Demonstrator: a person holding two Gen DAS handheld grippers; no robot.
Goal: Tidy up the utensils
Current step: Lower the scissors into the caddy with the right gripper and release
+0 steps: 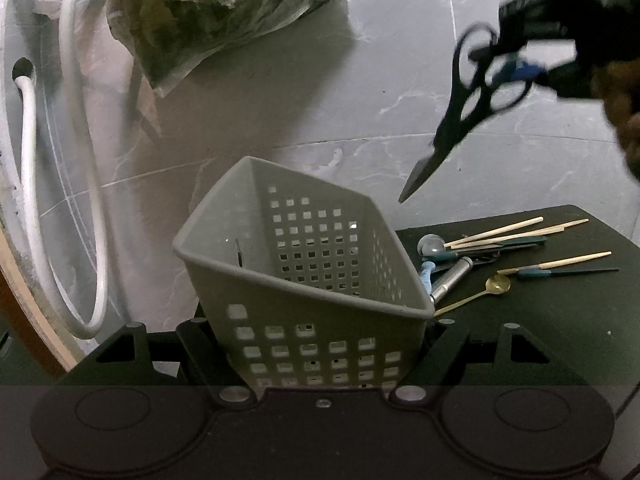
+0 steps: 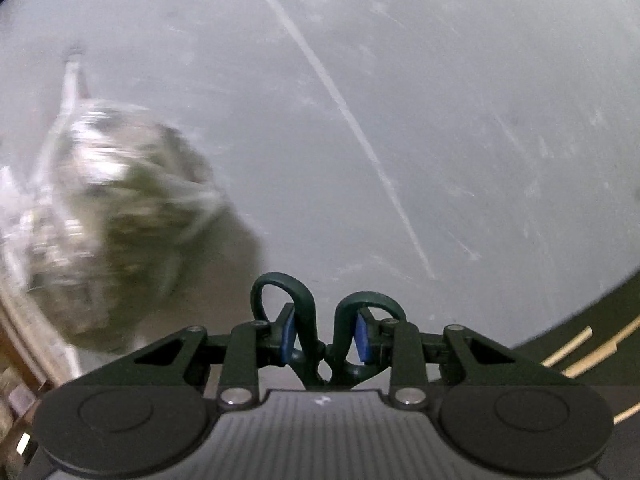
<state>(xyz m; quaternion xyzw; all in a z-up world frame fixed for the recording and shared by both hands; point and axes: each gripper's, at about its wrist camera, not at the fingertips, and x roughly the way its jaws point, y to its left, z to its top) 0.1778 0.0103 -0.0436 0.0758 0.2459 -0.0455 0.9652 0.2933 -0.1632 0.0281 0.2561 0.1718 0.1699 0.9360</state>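
Pinching the scissors (image 2: 326,344) by their handle loops, the right gripper (image 2: 325,336) has its blue pads (image 2: 362,340) pressed on the two loops from outside, jaws partly closed around them, so the blades hang free below and out of its own view. Seen from the left wrist, those scissors (image 1: 466,110) slant point-down, up and to the right of the basket (image 1: 304,280), their tip near but not over its rear right rim. The left gripper (image 1: 320,360) is clamped on the basket's near wall, holding it tilted with the mouth facing up and away. To drop the scissors in well, I judge the tip should travel leftward until it sits over the open mouth, then descend blades-first, keeping clear of the rim so the point does not catch a wall slot. Room above the basket looks free; the plastic bag (image 1: 224,12) hangs well behind it. Right of the basket, chopsticks (image 1: 516,232), a gold spoon (image 1: 486,288) and other utensils lie on the dark table (image 1: 560,320), still waiting.
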